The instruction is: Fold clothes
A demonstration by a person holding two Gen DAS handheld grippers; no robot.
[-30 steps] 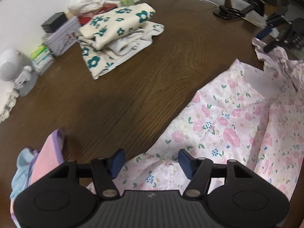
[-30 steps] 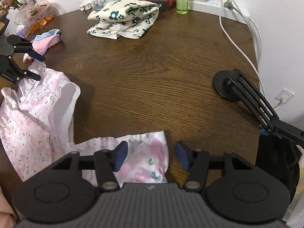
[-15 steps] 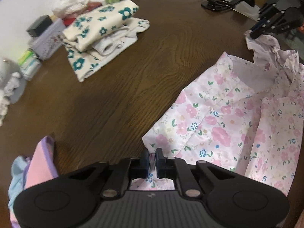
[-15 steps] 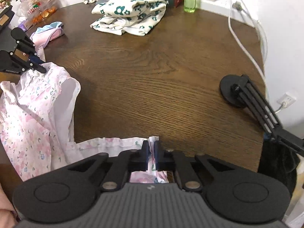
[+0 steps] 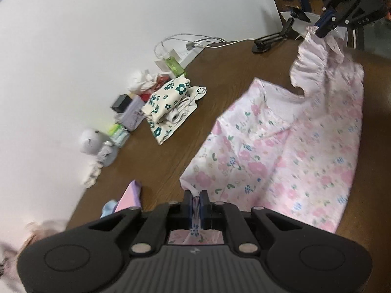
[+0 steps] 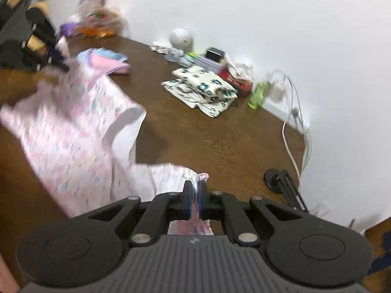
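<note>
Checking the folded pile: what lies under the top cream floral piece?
Under the cream floral piece lies more folded cream-and-white cloth; whatever sits lower is covered.

Left black two-finger gripper with blue pads [image 5: 196, 204]: jaws closed to narrow slit, pinching fold of pink floral fabric garment [image 5: 281, 151] between pads; fabric bunched in gap and trailing back under body. Gripper raised above table level, pointing forward.

Right black two-finger gripper with blue pads [image 6: 194, 196]: jaws likewise closed, clamping frilled edge of same garment. In left wrist view, right gripper [image 5: 323, 25] sits far top right, held high, garment corner hanging from its tips.
</note>
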